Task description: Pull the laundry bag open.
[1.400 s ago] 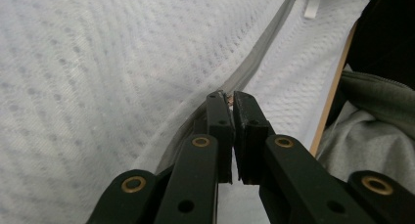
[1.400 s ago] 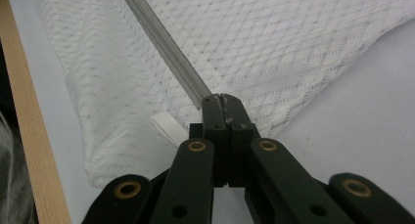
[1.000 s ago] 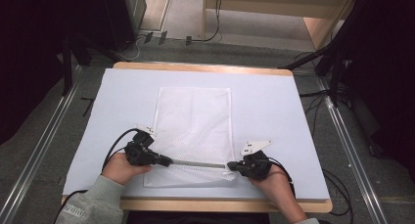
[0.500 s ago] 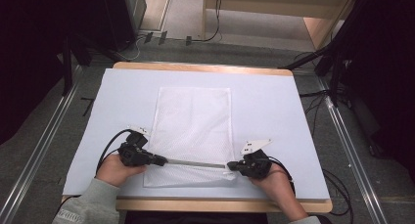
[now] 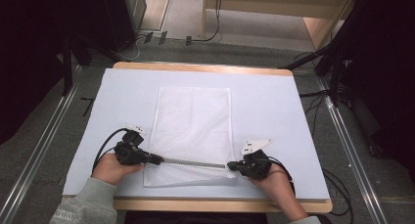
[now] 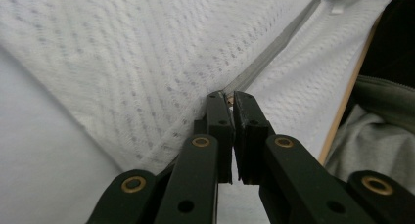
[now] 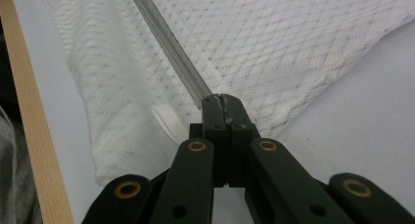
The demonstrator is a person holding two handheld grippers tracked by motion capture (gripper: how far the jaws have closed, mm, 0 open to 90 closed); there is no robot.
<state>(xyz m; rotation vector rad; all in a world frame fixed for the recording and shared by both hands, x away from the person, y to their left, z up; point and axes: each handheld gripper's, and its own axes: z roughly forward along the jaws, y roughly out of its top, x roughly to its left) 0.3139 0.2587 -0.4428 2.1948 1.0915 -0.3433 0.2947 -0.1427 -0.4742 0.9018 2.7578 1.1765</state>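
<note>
Mesh bag (image 5: 192, 131) lies flat on the pale blue table cover (image 5: 274, 111), its grey zipper (image 5: 193, 161) running across near the person's edge. Left gripper (image 5: 155, 159) pinches the zipper's left end, something small caught between jaws pressed nearly together. Right gripper (image 5: 231, 166) clamps tight on the zipper's right end, a white loop tab (image 7: 166, 120) just beside its jaws.

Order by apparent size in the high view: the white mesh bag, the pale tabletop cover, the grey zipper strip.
1. Pale tabletop cover, largest.
2. White mesh bag.
3. Grey zipper strip, a thin line between the left tool and right tool.
</note>
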